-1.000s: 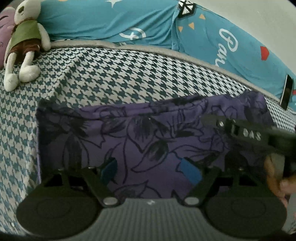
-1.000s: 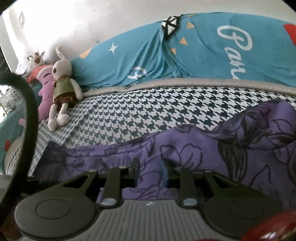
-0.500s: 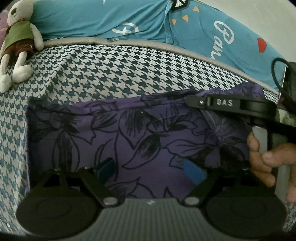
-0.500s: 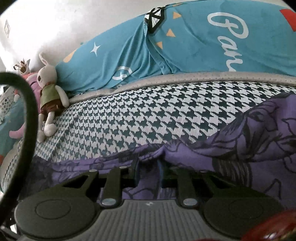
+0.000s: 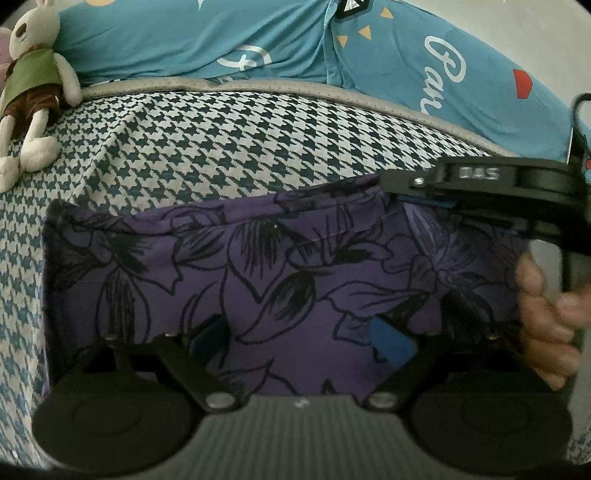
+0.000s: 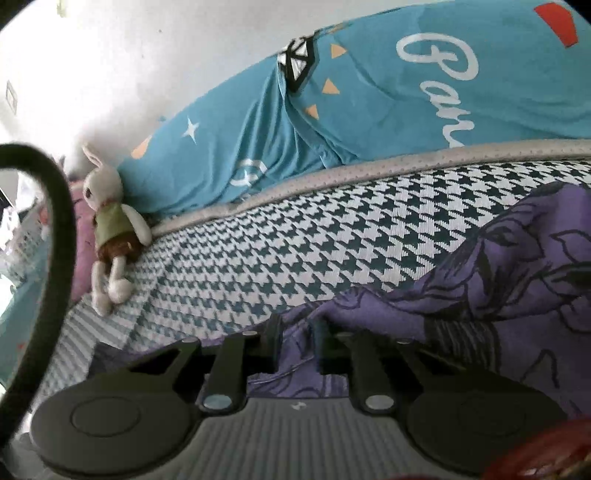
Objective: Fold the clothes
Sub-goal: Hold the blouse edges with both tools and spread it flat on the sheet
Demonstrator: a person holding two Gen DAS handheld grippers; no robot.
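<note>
purple floral garment (image 5: 288, 266): spread flat on the houndstooth bedcover (image 5: 229, 140), top hem doubled over, far right corner lifted.
right gripper (image 6: 297, 345): narrow, clamped on a fold of purple cloth; seen from the left wrist view at that far corner, higher and closer in than 1 s ago.
left gripper (image 5: 301, 341): wide apart, holding nothing, poised over the near edge, as before.
meaning for the task: probably 1 fold under way, corner being carried across.
plush rabbit (image 5: 33, 85): well apart, up by the teal pillows (image 5: 221, 33).
</note>
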